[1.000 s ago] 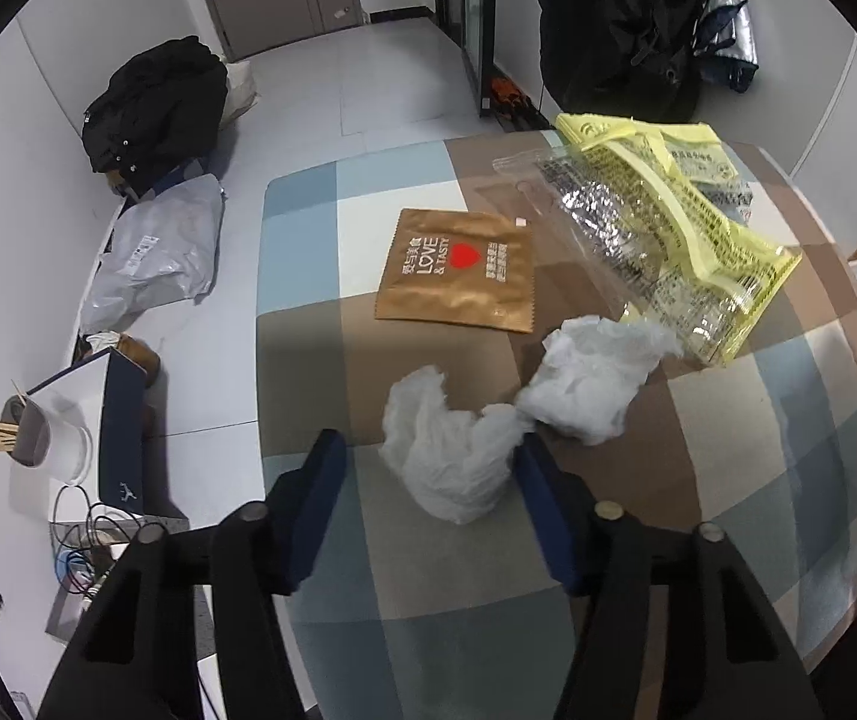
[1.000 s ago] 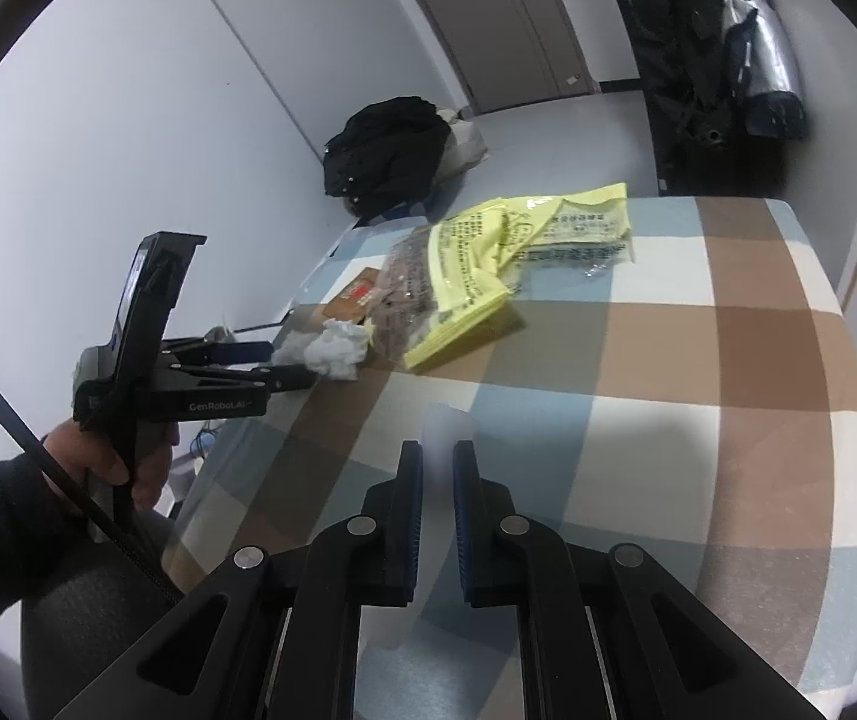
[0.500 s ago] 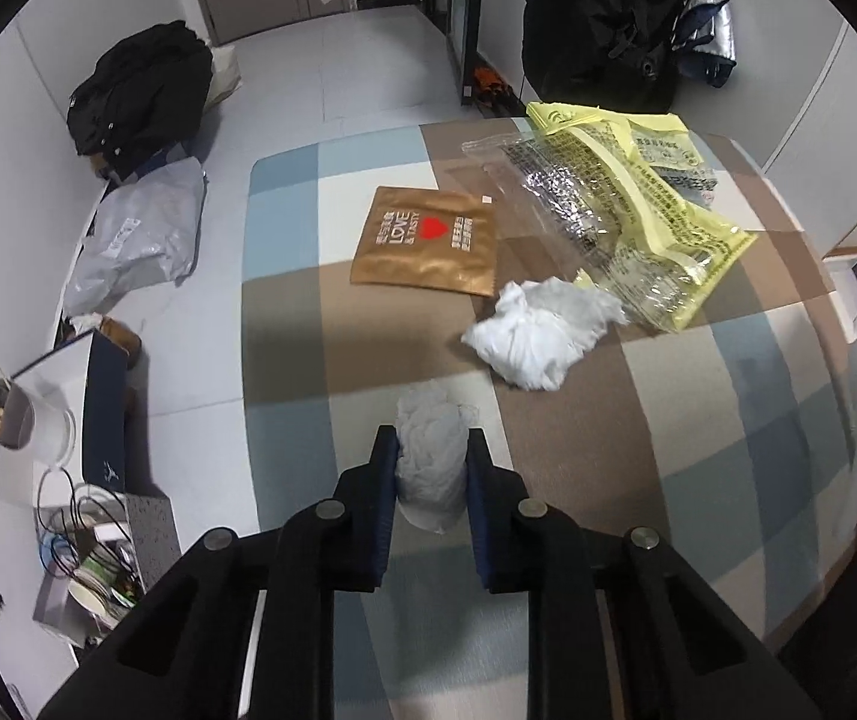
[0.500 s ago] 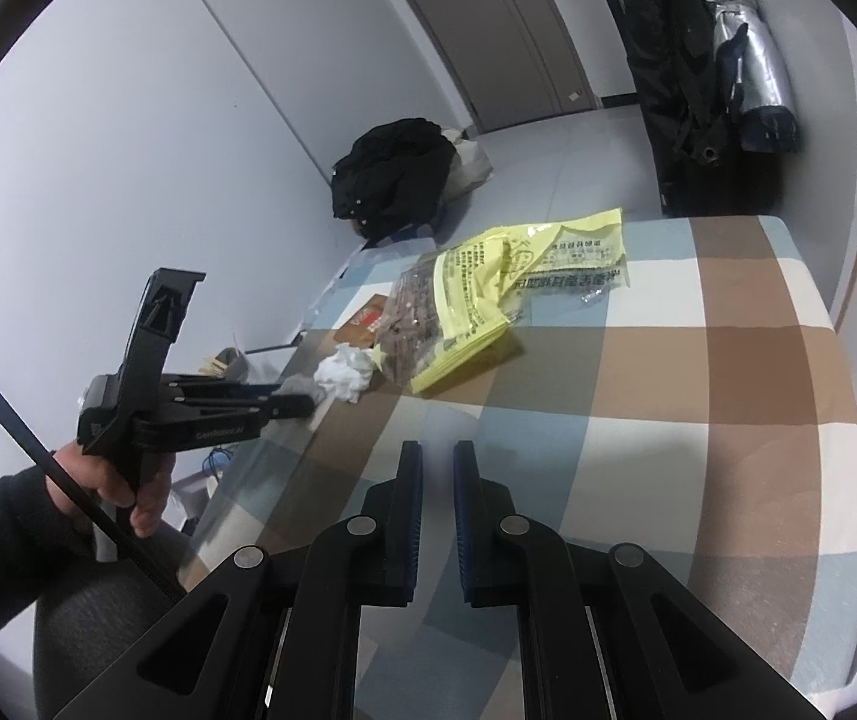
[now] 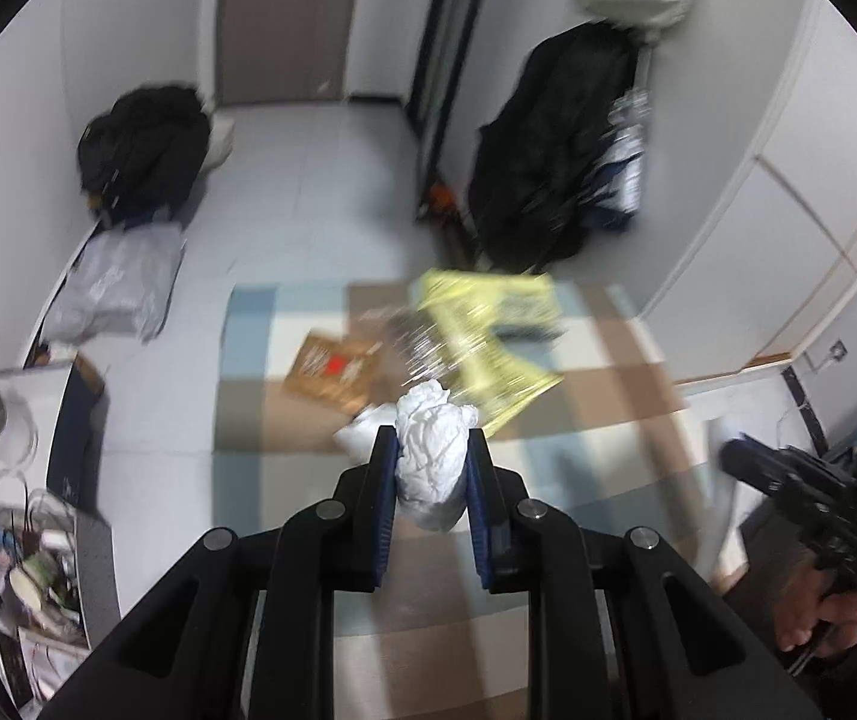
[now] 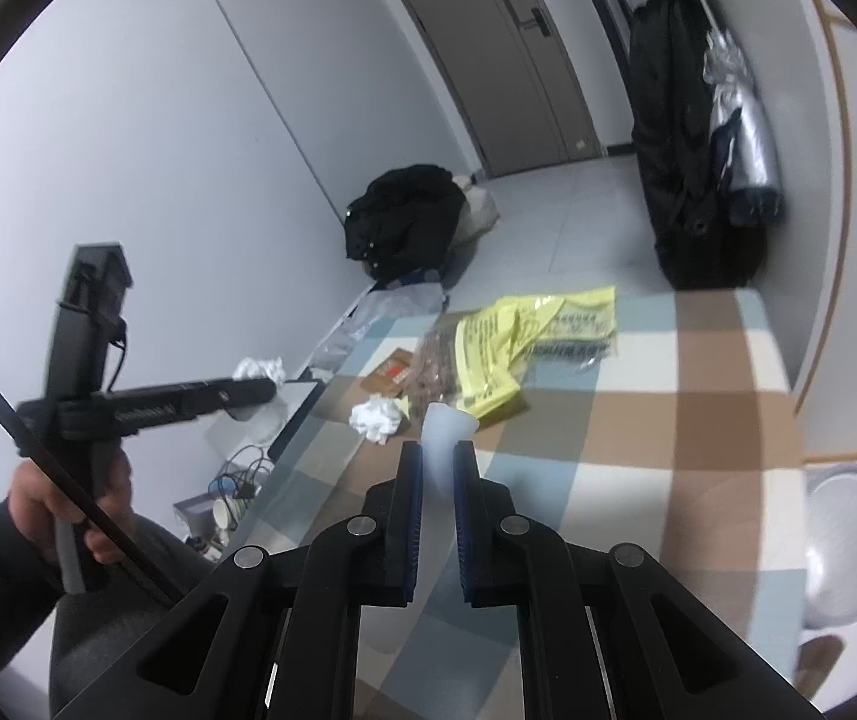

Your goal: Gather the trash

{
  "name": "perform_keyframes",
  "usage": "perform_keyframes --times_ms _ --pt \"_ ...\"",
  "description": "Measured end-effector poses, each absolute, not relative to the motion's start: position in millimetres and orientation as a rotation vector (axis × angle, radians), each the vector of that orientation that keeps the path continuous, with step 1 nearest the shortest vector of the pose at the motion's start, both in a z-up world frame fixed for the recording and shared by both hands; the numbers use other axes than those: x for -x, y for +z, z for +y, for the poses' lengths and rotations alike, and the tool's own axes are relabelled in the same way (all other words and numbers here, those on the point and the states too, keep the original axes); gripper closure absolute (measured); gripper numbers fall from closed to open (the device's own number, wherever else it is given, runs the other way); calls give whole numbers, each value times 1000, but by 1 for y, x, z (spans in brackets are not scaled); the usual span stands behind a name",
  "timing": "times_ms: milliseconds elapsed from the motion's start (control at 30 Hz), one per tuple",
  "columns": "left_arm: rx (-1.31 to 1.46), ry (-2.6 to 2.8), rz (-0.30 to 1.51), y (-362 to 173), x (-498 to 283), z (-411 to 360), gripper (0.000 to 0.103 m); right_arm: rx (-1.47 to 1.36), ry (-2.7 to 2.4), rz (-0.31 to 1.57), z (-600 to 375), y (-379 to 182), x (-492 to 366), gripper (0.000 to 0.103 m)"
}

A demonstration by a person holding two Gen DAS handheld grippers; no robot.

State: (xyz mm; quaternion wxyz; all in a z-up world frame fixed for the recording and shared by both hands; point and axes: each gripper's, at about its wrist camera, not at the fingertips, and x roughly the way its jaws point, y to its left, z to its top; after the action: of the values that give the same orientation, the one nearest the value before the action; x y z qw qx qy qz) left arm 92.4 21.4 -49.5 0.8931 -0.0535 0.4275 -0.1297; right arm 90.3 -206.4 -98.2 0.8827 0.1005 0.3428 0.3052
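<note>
My left gripper (image 5: 432, 441) is shut on a crumpled white tissue (image 5: 433, 456) and holds it lifted above the checked table (image 5: 548, 468); it also shows in the right wrist view (image 6: 260, 369), off the table's left side. A second crumpled tissue (image 6: 375, 417) lies on the table near a brown sachet (image 6: 389, 373) and a yellow plastic wrapper (image 6: 524, 330). My right gripper (image 6: 437, 459) is shut on a thin translucent white plastic piece (image 6: 443, 438) above the table.
A black bag (image 6: 404, 216) and a grey parcel (image 5: 113, 282) lie on the floor at the left. Boxes, cables and a cup (image 5: 26, 516) crowd the floor by the table's left edge. Dark coats (image 6: 686, 138) hang at the far wall. A white fan (image 6: 848, 534) stands right.
My left gripper closed on the near tissue and lifted it up and away from the table to the left. My right gripper stays shut on the plastic piece and has tilted up a little.
</note>
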Motion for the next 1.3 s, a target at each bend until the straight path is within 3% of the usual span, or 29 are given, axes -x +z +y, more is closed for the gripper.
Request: perform_keyframes --times_ms 767,1300 --pt "91 -604 732 23 -119 -139 86 -229 334 490 -385 1 -79 94" --pt "29 -772 936 -40 -175 -281 86 -335 112 562 -515 -46 -115 94"
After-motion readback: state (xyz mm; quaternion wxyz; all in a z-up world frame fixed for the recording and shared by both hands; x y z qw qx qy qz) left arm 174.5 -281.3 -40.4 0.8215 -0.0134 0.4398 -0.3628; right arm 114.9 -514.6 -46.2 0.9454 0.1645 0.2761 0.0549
